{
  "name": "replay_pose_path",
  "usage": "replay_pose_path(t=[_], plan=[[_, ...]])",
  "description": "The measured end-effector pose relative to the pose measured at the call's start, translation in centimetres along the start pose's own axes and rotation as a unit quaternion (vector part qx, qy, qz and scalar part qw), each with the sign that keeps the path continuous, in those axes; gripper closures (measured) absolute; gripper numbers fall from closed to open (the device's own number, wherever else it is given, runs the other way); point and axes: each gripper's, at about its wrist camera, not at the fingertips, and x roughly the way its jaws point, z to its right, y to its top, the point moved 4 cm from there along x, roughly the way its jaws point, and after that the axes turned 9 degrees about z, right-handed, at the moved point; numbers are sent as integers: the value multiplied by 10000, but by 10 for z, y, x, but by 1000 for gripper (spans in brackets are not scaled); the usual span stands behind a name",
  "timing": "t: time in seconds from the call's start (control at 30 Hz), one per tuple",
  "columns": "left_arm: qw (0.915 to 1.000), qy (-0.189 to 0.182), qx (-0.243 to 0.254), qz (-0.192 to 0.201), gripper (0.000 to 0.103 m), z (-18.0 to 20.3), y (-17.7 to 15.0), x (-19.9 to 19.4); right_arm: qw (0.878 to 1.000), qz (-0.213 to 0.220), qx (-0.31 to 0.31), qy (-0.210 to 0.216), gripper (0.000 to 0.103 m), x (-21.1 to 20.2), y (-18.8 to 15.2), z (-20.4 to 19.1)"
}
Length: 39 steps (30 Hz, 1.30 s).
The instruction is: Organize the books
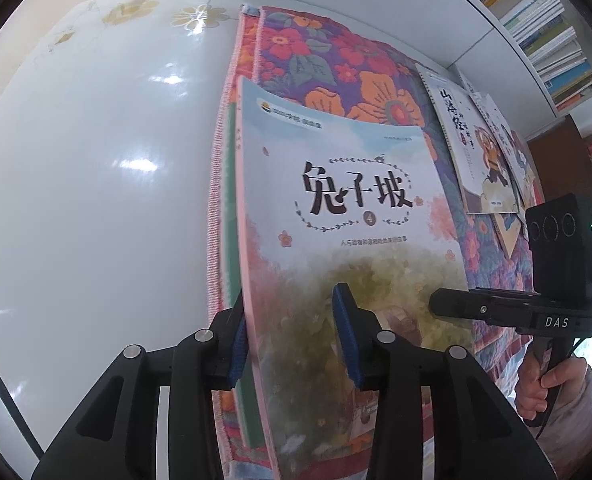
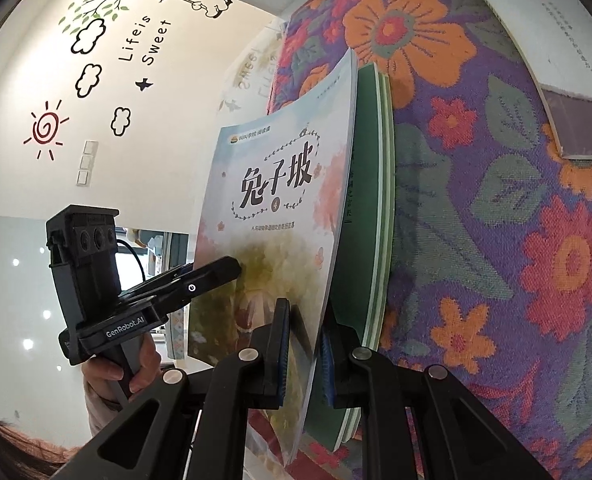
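On the flowered woven mat (image 1: 359,80), the left gripper (image 1: 294,334) stands open astride the pale-blue, pink-spined paperback book (image 1: 347,184), its right pad clear of the cover; the right gripper (image 2: 305,354) clamps the same book's edge above green books (image 2: 367,220).

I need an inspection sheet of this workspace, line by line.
Surface: glossy white table with a floral cloth on it.
Job's things: pale book over a green book; more books on the cloth.
Clutter: nothing seen.
Grippers: left gripper open, with the pale book's edge between its pads; right gripper shut on that book.
Cables: black cable by the left gripper.
Surroundings: bookshelf, wall stickers.
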Motion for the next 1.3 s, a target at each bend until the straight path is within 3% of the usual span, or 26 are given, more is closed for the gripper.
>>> replay_pose_path(t=[0.1, 0.2, 0.4, 0.53, 0.7, 1.1, 1.3], plan=[[10000, 48, -57, 9, 67, -4, -1, -3, 9999, 59, 69, 45, 89, 0, -1, 4], [9993, 368, -56, -22, 67, -11, -2, -4, 9998, 107, 146, 77, 89, -2, -1, 7], [9988, 392, -286, 86, 67, -19, -2, -10, 9997, 164, 193, 2, 89, -5, -1, 6], [9980, 505, -304, 243, 67, -17, 2, -18, 9992, 329, 152, -178, 89, -15, 1, 2], [9973, 606, -277, 318, 67, -12, 6, -27, 9962, 496, 4, -711, 89, -39, 4, 5], [9976, 513, -29, 455, 67, 55, 20, -22, 9917, 1101, 182, -640, 89, -109, 17, 32], [9965, 477, -25, 686, 67, 108, 35, -14, 9862, 1493, -297, -653, 89, -168, 27, 31]])
